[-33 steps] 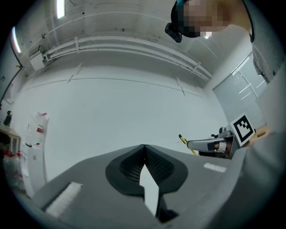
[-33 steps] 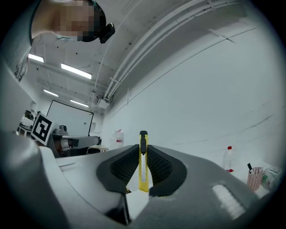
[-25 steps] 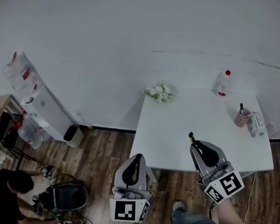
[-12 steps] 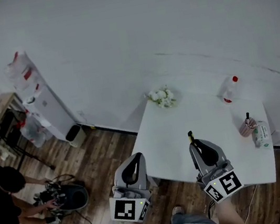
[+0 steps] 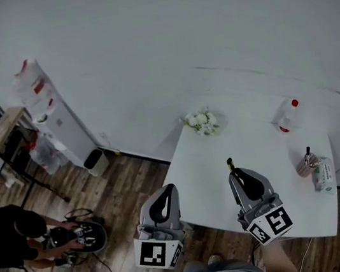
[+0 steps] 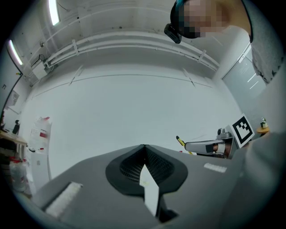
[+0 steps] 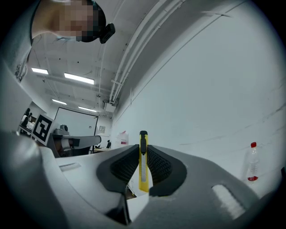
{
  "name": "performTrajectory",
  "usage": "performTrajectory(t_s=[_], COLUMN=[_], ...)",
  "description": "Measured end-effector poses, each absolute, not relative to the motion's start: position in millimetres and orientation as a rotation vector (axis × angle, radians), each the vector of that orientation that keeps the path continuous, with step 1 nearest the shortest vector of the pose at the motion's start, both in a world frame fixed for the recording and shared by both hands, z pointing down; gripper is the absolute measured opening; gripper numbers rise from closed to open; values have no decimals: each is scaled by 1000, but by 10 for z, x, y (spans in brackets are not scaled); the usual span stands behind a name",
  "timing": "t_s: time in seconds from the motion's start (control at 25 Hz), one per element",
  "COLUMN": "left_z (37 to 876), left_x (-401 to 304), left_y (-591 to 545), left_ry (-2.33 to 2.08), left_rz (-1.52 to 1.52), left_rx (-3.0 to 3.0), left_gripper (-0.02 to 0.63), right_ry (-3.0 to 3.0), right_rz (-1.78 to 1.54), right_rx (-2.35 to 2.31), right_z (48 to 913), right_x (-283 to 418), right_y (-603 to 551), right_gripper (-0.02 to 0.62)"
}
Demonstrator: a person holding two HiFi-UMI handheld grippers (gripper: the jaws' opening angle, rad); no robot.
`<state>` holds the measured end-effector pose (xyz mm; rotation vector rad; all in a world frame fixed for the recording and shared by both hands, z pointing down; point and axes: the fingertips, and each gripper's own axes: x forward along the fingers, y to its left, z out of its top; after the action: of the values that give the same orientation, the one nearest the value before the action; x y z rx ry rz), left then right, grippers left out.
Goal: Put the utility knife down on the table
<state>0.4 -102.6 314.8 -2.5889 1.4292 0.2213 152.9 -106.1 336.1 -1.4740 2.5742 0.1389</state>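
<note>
Right gripper: my grey right gripper (image 5: 234, 174) is clamped on the slim yellow utility knife with a black slider (image 7: 143, 166).
Knife position: edge-on between the jaws, its black end poking past the tips; in the head view it sits over the near part of the white rectangular counter (image 5: 197, 163).
Left gripper: my grey left gripper (image 6: 144, 151) has its jaws pressed together, nothing between them, over the wooden floor (image 5: 112, 193) beside the counter.
Far edge: a white flower bunch (image 5: 200, 121) and a clear bottle with a red cap (image 5: 287, 116).
</note>
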Motion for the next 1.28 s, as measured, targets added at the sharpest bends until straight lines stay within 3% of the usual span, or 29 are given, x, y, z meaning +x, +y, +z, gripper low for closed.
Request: performTrajectory(t_s=[1.28], left_z=[3294], left_x=[-293], left_y=[-2105], left_ry=[1389], left_rz=[147], left_rx=[-2664], left_gripper=[14], right_ry=[2608], right_rz=[-28], right_rx=[-1566], right_z=[3773], right_x=[1175], right_y=[-2186], right_gripper=[55])
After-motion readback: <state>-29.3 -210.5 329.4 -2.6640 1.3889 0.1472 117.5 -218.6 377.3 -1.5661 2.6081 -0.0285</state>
